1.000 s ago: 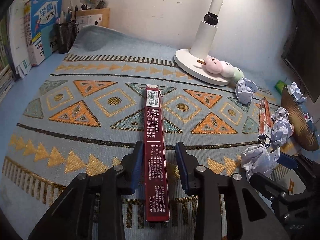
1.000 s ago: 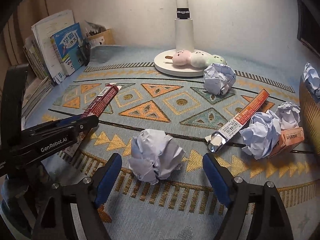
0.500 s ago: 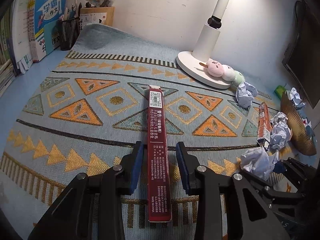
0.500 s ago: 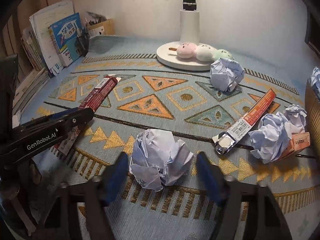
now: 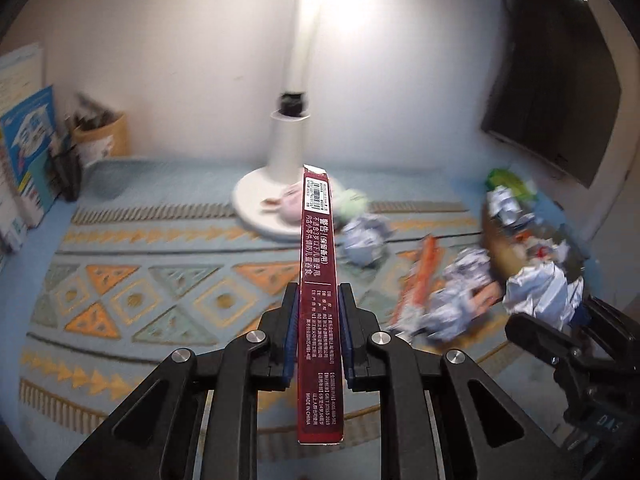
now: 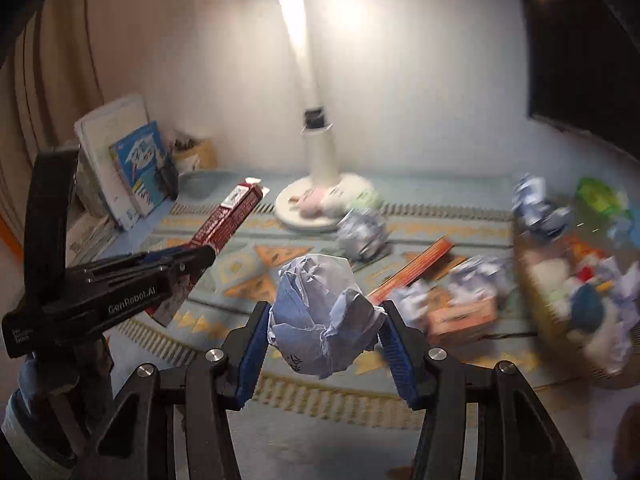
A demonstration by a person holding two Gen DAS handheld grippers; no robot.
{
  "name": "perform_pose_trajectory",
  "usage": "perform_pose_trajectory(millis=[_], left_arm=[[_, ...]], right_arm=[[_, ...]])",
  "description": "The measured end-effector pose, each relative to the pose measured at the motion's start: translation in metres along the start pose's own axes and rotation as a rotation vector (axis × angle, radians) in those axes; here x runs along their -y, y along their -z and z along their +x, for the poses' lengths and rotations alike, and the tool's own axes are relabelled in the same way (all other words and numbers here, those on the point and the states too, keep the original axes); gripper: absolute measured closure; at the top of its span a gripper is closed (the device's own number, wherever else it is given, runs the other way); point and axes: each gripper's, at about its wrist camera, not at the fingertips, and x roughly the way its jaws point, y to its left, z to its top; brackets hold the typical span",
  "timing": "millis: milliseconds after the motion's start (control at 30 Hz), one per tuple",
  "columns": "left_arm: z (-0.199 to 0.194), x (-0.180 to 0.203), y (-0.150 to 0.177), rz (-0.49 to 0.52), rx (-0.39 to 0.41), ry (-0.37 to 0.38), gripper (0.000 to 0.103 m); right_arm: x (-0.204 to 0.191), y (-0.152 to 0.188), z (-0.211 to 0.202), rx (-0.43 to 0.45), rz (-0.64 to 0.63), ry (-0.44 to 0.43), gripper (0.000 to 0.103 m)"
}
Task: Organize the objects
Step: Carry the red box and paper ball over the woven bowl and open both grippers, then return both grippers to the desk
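We are gripping a long, flat red carton (image 5: 319, 304) in the left tool (image 5: 318, 300), pads clamped on its sides, above the woven mat (image 5: 132, 300). The right tool (image 6: 323, 320) is pinching a crumpled paper ball (image 6: 322, 316), also aloft.

A white desk lamp (image 5: 294, 92) lights the wall behind it with glare; everything around the lamp smears with motion blur, and fisheye corners far from it fall black.

We see a white wall (image 5: 400, 92), a bright white lamp (image 5: 294, 128) and a blue patterned mat (image 5: 132, 292).
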Motion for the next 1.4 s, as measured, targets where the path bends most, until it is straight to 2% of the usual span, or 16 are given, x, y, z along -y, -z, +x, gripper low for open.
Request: perform_pose_trajectory(millis=[100, 200, 333, 433, 467, 500, 533, 567, 633, 867, 1000, 1133, 1200, 1267, 1333, 1400], left_arm=[[0.009, 0.07, -0.032, 0.057, 0.017, 0.125, 0.088], [0.027, 0.139, -0.055, 0.119, 0.015, 0.213, 0.088], [0.058, 0.212, -0.065, 0.185, -0.005, 0.29, 0.088], [0.078, 0.239, -0.067, 0.202, -0.014, 0.288, 0.088], [0.081, 0.241, -0.068, 0.197, -0.003, 0.29, 0.086], [0.083, 0.24, -0.07, 0.184, 0.004, 0.298, 0.079], [0.086, 0.24, -0.072, 0.173, 0.0, 0.303, 0.058], [0.089, 0.239, -0.075, 0.16, -0.005, 0.307, 0.041], [0.086, 0.231, -0.077, 0.131, 0.011, 0.316, 0.034], [0.042, 0.183, -0.069, 0.064, 0.036, 0.323, 0.034], [0.002, 0.136, -0.054, 0.028, 0.085, 0.266, 0.03], [-0.027, 0.076, -0.03, -0.012, 0.111, 0.142, 0.026], [-0.034, 0.04, -0.014, -0.058, 0.105, 0.069, 0.024], [-0.027, 0.004, -0.002, -0.104, 0.086, -0.02, 0.023], [-0.02, -0.031, 0.018, -0.144, 0.058, -0.115, 0.023], [-0.012, -0.06, 0.039, -0.173, 0.016, -0.172, 0.023]], right_arm=[[0.069, -0.037, -0.032, 0.078, 0.096, 0.127, 0.049], [0.145, -0.06, -0.044, 0.079, 0.217, 0.261, 0.049], [0.219, -0.071, -0.04, 0.038, 0.355, 0.321, 0.049], [0.241, -0.078, -0.025, 0.007, 0.385, 0.33, 0.048], [0.246, -0.081, -0.018, -0.009, 0.391, 0.319, 0.044], [0.249, -0.084, -0.013, -0.022, 0.392, 0.309, 0.04], [0.253, -0.087, -0.009, -0.031, 0.393, 0.306, 0.033], [0.255, -0.089, -0.005, -0.036, 0.394, 0.312, 0.033], [0.258, -0.087, -0.004, -0.045, 0.398, 0.313, 0.033], [0.246, -0.065, -0.021, -0.022, 0.415, 0.281, 0.032], [0.213, -0.053, -0.031, -0.013, 0.403, 0.215, 0.031], [0.163, -0.043, -0.035, -0.002, 0.332, 0.153, 0.03], [0.134, -0.036, -0.033, 0.004, 0.295, 0.114, 0.023], [0.107, -0.027, -0.027, 0.008, 0.262, 0.073, 0.007], [0.079, -0.016, -0.014, 0.0, 0.219, 0.043, 0.006], [0.057, 0.001, 0.007, -0.033, 0.169, 0.037, 0.006]])
